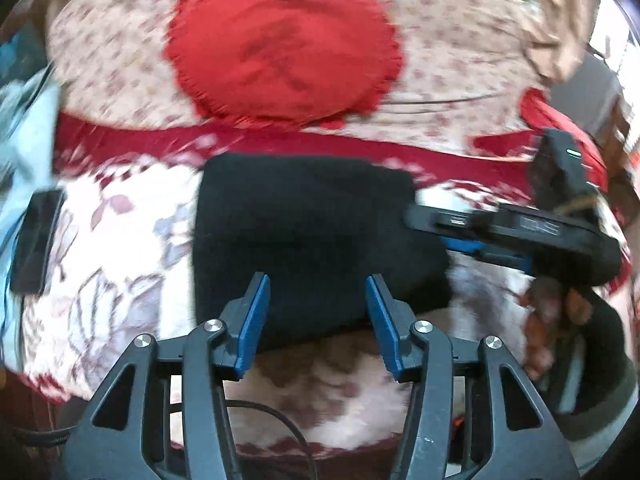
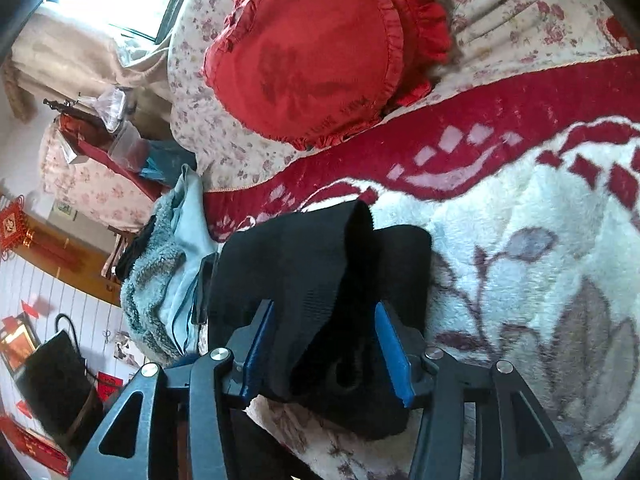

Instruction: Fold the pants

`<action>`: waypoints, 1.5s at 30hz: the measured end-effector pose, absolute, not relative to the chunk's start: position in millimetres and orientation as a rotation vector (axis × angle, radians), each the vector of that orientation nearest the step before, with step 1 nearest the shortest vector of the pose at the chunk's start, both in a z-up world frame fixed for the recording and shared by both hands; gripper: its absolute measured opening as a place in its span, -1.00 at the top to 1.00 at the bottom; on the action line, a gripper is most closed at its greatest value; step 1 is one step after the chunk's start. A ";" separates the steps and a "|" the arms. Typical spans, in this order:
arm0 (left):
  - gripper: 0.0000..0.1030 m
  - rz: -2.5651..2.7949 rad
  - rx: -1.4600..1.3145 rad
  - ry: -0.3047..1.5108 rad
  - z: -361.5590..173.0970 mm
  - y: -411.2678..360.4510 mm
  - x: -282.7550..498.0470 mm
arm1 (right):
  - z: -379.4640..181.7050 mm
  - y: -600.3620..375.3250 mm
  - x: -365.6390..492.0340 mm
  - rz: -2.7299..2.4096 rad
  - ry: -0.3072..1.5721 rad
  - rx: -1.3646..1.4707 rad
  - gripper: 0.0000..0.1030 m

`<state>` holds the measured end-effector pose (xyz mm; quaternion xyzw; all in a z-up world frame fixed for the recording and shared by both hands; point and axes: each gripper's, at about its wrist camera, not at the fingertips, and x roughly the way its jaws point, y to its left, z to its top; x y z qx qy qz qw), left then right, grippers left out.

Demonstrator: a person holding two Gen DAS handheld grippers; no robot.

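Right claw (image 2: 324,344) wide, seemingly around pants (image 2: 320,280)

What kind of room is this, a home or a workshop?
Most likely a home, probably a living room or bedroom. The black pants lie on a plush flowered blanket, a red frilled cushion leans on floral upholstery, and red paper decorations hang on a wall.

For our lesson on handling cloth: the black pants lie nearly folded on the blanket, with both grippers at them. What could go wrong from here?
1. The right gripper has a raised flap of the pants between its open fingers; pulling away may drag it and undo the fold.
2. The left gripper is open at the near edge; a nudge could skew the bundle on the fluffy blanket.
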<state>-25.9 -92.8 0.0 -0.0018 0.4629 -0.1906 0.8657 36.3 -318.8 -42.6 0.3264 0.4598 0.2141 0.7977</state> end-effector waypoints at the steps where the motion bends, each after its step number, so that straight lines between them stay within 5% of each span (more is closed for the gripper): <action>1: 0.05 -0.384 -0.025 0.991 -5.6 -87.1 -21.2 | -42.4 -312.9 38.6 0.467 0.990 0.685 0.04; 5: 0.05 -0.353 -0.057 1.020 -17.4 -80.7 -16.1 | -43.3 -294.2 45.0 0.496 0.975 0.660 0.14; 10: 0.05 -0.357 -0.075 1.001 -5.2 -81.1 -14.7 | -44.7 -289.4 43.1 0.487 0.949 0.625 0.77; 16: 0.05 -0.350 -0.073 0.950 10.9 -85.4 -9.6 | -9.7 -313.7 20.5 0.447 0.875 0.534 0.97; 23: 0.05 -0.333 -0.080 0.974 -0.9 -87.6 -2.3 | -5.7 -339.9 11.4 0.459 0.880 0.556 0.98; 25: 0.05 -0.330 -0.086 0.970 0.9 -84.3 -2.9 | -9.2 -329.8 13.8 0.489 0.890 0.575 0.74; 26: 0.05 -0.326 -0.089 0.965 2.7 -82.0 -3.2 | -13.1 -323.2 17.0 0.483 0.913 0.569 0.50; 27: 0.05 -0.323 -0.091 0.960 4.2 -79.2 -3.2 | -15.4 -318.5 17.6 0.475 0.923 0.559 -0.05; 28: 0.05 -0.318 -0.093 0.957 5.4 -75.6 -2.7 | -20.2 -313.7 19.6 0.472 0.935 0.551 -0.17; 38: -0.02 -0.292 -0.126 0.997 -5.2 -67.4 3.7 | -50.0 -286.5 46.9 0.526 0.995 0.601 -0.16; 40: -0.02 -0.297 -0.120 0.993 -2.6 -68.6 1.5 | -53.7 -278.7 50.4 0.537 0.994 0.591 0.45; 43: -0.02 -0.299 -0.111 0.971 6.1 -69.2 0.1 | -44.0 -281.2 41.1 0.544 0.950 0.569 0.78; 45: -0.02 -0.297 -0.103 0.958 10.7 -71.9 1.0 | -30.7 -290.5 33.0 0.533 0.913 0.553 0.79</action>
